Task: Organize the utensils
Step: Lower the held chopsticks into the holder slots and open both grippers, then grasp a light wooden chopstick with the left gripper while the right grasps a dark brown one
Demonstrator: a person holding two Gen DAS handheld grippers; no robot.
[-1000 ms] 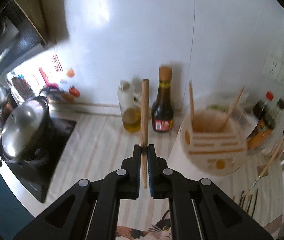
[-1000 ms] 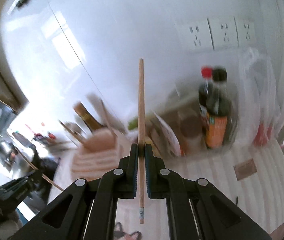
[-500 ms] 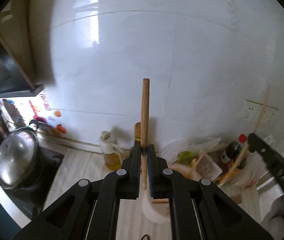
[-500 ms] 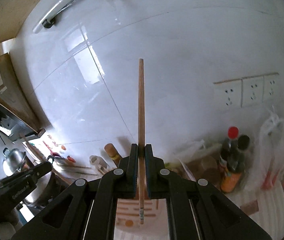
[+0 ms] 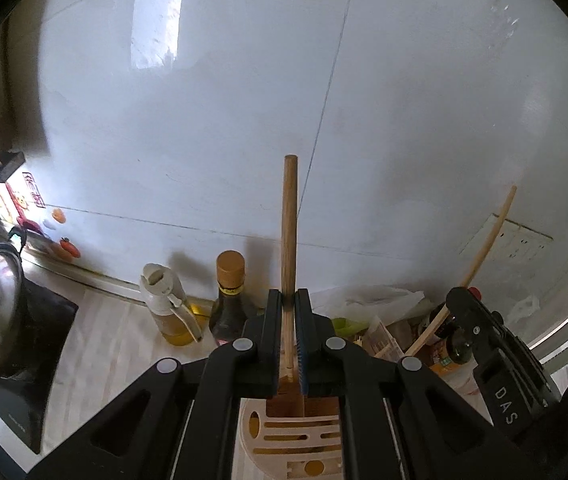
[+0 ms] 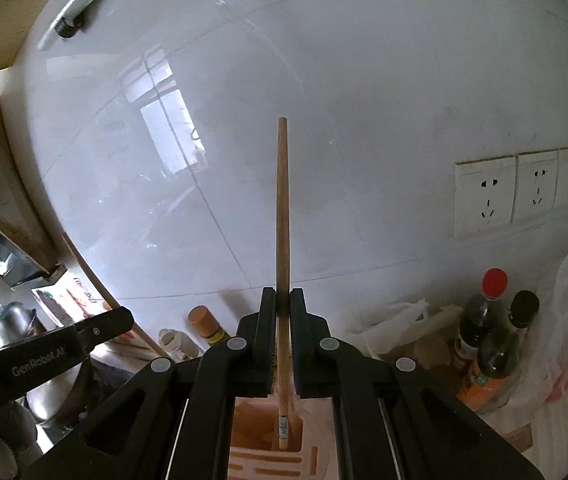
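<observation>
Left black two-finger gripper (image 5: pixel 288 300) is clamped on a round light-wood chopstick (image 5: pixel 288 220), held upright between its fingertips, lower tip directly over the slotted beige plastic utensil holder (image 5: pixel 284 436). Right black two-finger gripper (image 6: pixel 282 300) likewise pinches a thinner tapered wooden chopstick (image 6: pixel 281 208), vertical, its labelled lower end reaching into the holder's square compartment (image 6: pixel 261 420). A brown-capped dark sauce bottle (image 5: pixel 227 300) stands just beyond, left of the left gripper.
</observation>
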